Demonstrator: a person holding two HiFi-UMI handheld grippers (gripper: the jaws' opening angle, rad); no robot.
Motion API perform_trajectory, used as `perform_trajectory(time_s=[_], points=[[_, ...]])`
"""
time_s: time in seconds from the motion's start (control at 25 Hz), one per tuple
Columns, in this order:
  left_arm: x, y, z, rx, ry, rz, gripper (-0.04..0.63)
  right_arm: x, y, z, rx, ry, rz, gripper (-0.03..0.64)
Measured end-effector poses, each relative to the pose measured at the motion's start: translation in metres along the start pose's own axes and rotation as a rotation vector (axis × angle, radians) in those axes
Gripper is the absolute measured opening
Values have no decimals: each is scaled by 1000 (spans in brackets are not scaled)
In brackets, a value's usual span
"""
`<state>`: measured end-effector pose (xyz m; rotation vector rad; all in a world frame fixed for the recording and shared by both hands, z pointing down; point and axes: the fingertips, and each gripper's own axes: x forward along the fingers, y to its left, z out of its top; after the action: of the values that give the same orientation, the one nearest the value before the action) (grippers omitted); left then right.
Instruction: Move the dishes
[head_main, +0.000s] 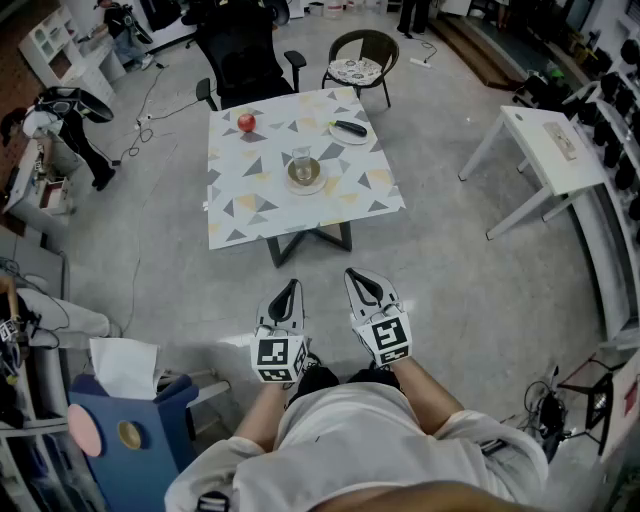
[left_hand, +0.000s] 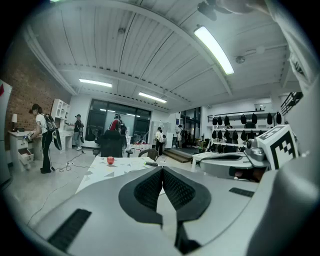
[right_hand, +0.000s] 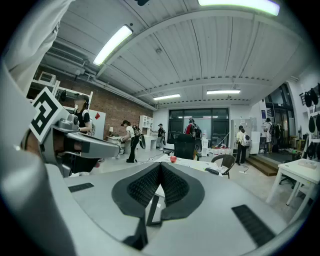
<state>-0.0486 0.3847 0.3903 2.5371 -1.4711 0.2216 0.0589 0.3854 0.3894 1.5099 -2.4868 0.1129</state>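
Table (head_main: 255, 205) with patterned cloth ahead on grey floor, black chair (head_main: 240, 55) behind it. Left gripper (head_main: 289, 288) and right gripper (head_main: 353, 276) side by side, well short of table, jaws together, nothing between them. On table: plate (head_main: 352, 139) far right, bowl (head_main: 304, 174) middle, apple (head_main: 246, 122) far left.

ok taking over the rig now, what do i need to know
Left gripper: shut, empty.
Right gripper: shut, empty.
Both are held over the floor, short of the table.
On the table: bowl on a saucer mid-table, glass just behind it, plate with a dark item far right, apple far left.
Done: no dish picked up yet.
Left: walk up to the table and move the dishes.
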Motion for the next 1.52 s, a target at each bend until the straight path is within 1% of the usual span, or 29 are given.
perform_trajectory(time_s=[0.2, 0.36, 0.52, 0.6, 0.76, 0.92, 1.0, 1.16, 1.28, 1.52], points=[[11, 21, 10, 19, -15, -17, 20, 18, 5, 11, -16, 0, -6, -3], [12, 15, 5, -24, -10, -19, 20, 14, 5, 10, -25, 16, -10, -3], [17, 14, 1, -28, -9, -45, 20, 13, 2, -1, -22, 18, -37, -2], [19, 16, 0, -22, -7, -64, 20, 14, -1, -4, -26, 23, -68, -2], [22, 23, -9, -10, 16, -104, 20, 16, -1, -12, 8, 52, -108, -1], [22, 31, -22, 0, 51, -148, 20, 20, 4, -23, 32, 71, -136, 38], [25, 36, -26, -2, 61, -155, 20, 24, 4, -27, 38, 87, -143, 61], [34, 46, -25, -18, 72, -156, 20, 36, 0, -33, 36, 117, -139, 91], [49, 61, -30, -30, 86, -140, 20, 56, -8, -37, 41, 128, -122, 100], [105, 90, -21, -38, 87, -82, 20, 113, -46, -31, 27, 118, -68, 103]])
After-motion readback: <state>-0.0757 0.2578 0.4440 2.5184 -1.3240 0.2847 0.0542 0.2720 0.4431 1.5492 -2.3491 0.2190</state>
